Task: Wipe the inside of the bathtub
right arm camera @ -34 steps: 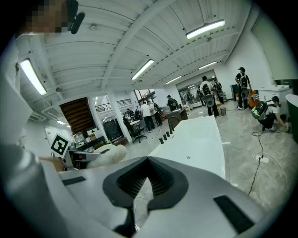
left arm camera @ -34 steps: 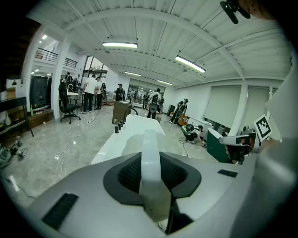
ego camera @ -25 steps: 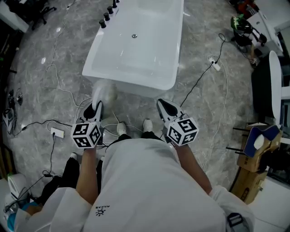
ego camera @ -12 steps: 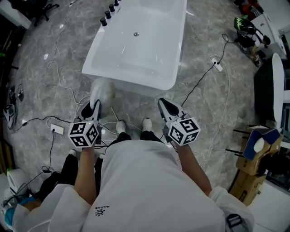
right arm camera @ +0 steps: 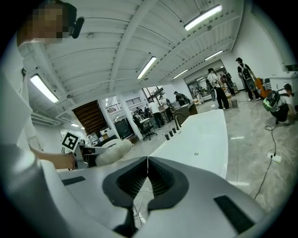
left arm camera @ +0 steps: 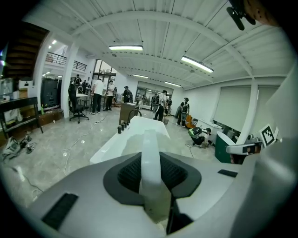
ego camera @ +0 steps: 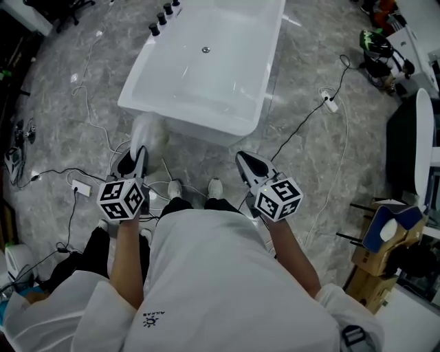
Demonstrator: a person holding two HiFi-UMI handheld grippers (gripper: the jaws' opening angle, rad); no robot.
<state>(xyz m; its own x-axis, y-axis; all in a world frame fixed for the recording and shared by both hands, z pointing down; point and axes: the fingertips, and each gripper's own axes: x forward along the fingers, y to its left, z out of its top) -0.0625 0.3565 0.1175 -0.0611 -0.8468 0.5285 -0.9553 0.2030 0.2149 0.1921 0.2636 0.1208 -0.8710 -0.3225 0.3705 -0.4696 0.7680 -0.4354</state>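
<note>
The white bathtub (ego camera: 206, 82) stands on the marble floor ahead of me, dry-looking, with its drain (ego camera: 205, 49) near the far end. My left gripper (ego camera: 141, 152) is shut on a white fluffy cloth (ego camera: 148, 130), held above the floor just short of the tub's near left corner. In the left gripper view the cloth (left arm camera: 151, 172) fills the gap between the jaws, with the tub (left arm camera: 111, 145) beyond. My right gripper (ego camera: 249, 161) is shut and empty, short of the tub's near end. The right gripper view shows its jaws (right arm camera: 147, 159) pressed together, the tub (right arm camera: 205, 135) ahead and the cloth (right arm camera: 114, 151) to the left.
Black tap knobs (ego camera: 161, 17) line the tub's far left rim. Cables cross the floor, with a power strip (ego camera: 81, 187) at left and a socket block (ego camera: 330, 102) at right. A white chair (ego camera: 421, 130) and a cardboard box (ego camera: 375, 256) stand at right. People stand far back.
The left gripper and its cloth have drifted slightly to the left. The right gripper has hardly moved. Both stay shut.
</note>
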